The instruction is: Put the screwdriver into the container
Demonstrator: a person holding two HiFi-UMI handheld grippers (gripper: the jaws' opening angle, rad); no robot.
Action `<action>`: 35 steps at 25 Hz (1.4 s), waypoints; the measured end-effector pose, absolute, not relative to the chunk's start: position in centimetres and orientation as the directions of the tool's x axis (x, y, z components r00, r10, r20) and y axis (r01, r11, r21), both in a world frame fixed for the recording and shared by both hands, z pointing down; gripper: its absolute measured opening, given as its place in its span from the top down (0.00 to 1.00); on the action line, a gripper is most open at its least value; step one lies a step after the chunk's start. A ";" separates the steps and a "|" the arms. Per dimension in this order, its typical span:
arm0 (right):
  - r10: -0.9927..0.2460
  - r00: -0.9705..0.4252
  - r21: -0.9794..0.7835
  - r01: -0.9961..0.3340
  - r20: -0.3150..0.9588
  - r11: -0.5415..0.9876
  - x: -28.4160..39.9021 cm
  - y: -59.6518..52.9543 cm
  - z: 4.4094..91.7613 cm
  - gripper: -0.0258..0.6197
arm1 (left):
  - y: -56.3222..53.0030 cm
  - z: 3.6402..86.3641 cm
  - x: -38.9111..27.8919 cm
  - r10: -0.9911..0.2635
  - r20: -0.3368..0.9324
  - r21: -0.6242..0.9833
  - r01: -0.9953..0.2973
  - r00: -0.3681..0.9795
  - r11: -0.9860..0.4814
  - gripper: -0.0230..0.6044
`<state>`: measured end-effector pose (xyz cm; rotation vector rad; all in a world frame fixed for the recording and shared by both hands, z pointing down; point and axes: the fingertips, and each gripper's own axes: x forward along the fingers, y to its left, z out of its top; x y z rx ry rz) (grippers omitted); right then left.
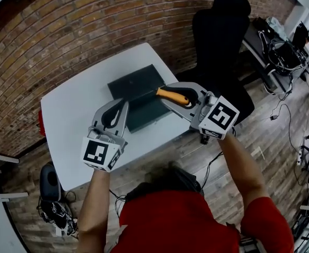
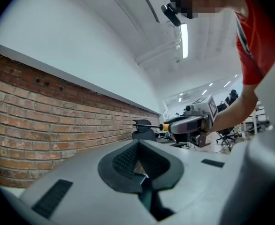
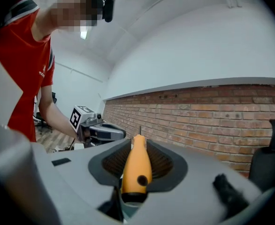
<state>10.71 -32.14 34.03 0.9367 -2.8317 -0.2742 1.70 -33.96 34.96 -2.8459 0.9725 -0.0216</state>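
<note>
The dark rectangular container (image 1: 136,88) lies on the white table (image 1: 70,120), towards its far right side. My right gripper (image 1: 167,95) hovers over the container's right edge, shut on the screwdriver (image 1: 172,96) by its orange handle. In the right gripper view the orange handle (image 3: 136,165) lies between the jaws, its thin shaft pointing ahead. My left gripper (image 1: 124,105) hangs over the table by the container's near left corner, jaws together and nothing in them. The left gripper view shows its pads (image 2: 128,161) meeting, and beyond them the right gripper (image 2: 194,122) with the screwdriver (image 2: 165,125).
A black office chair (image 1: 220,30) stands just beyond the table's right end. A brick wall (image 1: 65,25) runs behind the table. A red object (image 1: 41,123) hangs at the table's left edge, and a dark bag (image 1: 49,183) sits on the floor below. Desks with cables (image 1: 281,51) fill the far right.
</note>
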 end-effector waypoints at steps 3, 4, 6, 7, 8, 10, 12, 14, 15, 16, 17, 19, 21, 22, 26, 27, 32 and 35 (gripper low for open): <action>-0.561 -0.819 0.224 -0.529 0.121 0.819 11.1 -33.2 35.3 0.79 | -34.7 35.4 1.7 -0.642 -0.019 -0.129 -0.638 0.767 -0.759 0.94; -0.545 -0.828 0.222 -0.511 0.131 0.830 11.1 -33.6 35.7 0.79 | -34.9 35.6 1.6 -0.657 -0.015 -0.126 -0.654 0.753 -0.746 0.94; -0.510 -0.847 0.214 -0.475 0.152 0.853 11.2 -34.2 36.7 0.79 | -35.4 35.8 1.7 -0.691 -0.015 -0.115 -0.688 0.723 -0.717 0.94; -0.492 -0.855 0.210 -0.457 0.163 0.864 11.3 -34.5 37.1 0.79 | -35.6 35.8 1.9 -0.705 -0.018 -0.110 -0.702 0.709 -0.704 0.94; -0.473 -0.864 0.206 -0.438 0.172 0.875 11.5 -34.8 37.6 0.79 | -35.8 35.9 2.2 -0.717 -0.021 -0.108 -0.714 0.697 -0.691 0.95; -0.434 -0.882 0.204 -0.398 0.183 0.895 11.7 -35.4 38.6 0.79 | -36.1 36.0 2.7 -0.743 -0.027 -0.107 -0.741 0.669 -0.663 0.94; -0.399 -0.894 0.200 -0.361 0.203 0.911 11.7 -36.0 39.9 0.79 | -36.6 36.2 2.8 -0.774 -0.036 -0.104 -0.772 0.633 -0.627 0.94; -0.369 -0.899 0.194 -0.329 0.235 0.924 11.5 -36.5 41.1 0.79 | -37.0 36.6 2.7 -0.799 -0.042 -0.099 -0.798 0.600 -0.594 0.94; -0.355 -0.900 0.191 -0.313 0.253 0.930 11.3 -36.7 41.7 0.79 | -37.1 36.9 2.6 -0.809 -0.045 -0.092 -0.809 0.586 -0.580 0.94; -0.341 -0.900 0.189 -0.297 0.273 0.936 11.1 -36.8 42.4 0.79 | -37.1 37.2 2.4 -0.819 -0.049 -0.082 -0.819 0.572 -0.568 0.94; -0.325 -0.899 0.187 -0.280 0.294 0.942 10.8 -37.0 43.2 0.79 | -37.1 37.4 2.2 -0.827 -0.051 -0.072 -0.828 0.559 -0.556 0.94; -0.297 -0.893 0.182 -0.248 0.338 0.952 10.2 -37.1 44.9 0.79 | -37.2 38.1 1.8 -0.839 -0.050 -0.060 -0.841 0.541 -0.538 0.94; -0.279 -0.884 0.171 -0.229 0.376 0.958 9.8 -37.3 46.6 0.79 | -37.2 38.9 1.6 -0.844 -0.038 -0.061 -0.845 0.534 -0.532 0.94; -0.272 -0.879 0.163 -0.225 0.391 0.961 9.6 -37.5 47.2 0.79 | -37.2 39.3 1.5 -0.846 -0.031 -0.065 -0.846 0.532 -0.529 0.94; -0.248 -0.861 0.132 -0.211 0.445 0.969 8.4 -38.3 49.6 0.79 | -37.9 41.4 0.7 -0.854 0.003 -0.049 -0.853 0.520 -0.519 0.94; -0.242 -0.852 0.129 -0.205 0.464 0.970 8.1 -38.5 50.3 0.79 | -38.1 41.9 0.6 -0.855 0.011 -0.041 -0.854 0.519 -0.519 0.94; -0.208 -0.810 0.104 -0.181 0.549 0.978 7.1 -39.1 53.6 0.79 | -38.1 42.7 0.1 -0.848 0.039 -0.034 -0.847 0.529 -0.530 0.94; -0.192 -0.789 0.087 -0.175 0.583 0.981 6.4 -39.4 55.0 0.79 | -38.2 42.9 -0.3 -0.845 0.045 -0.030 -0.845 0.533 -0.535 0.94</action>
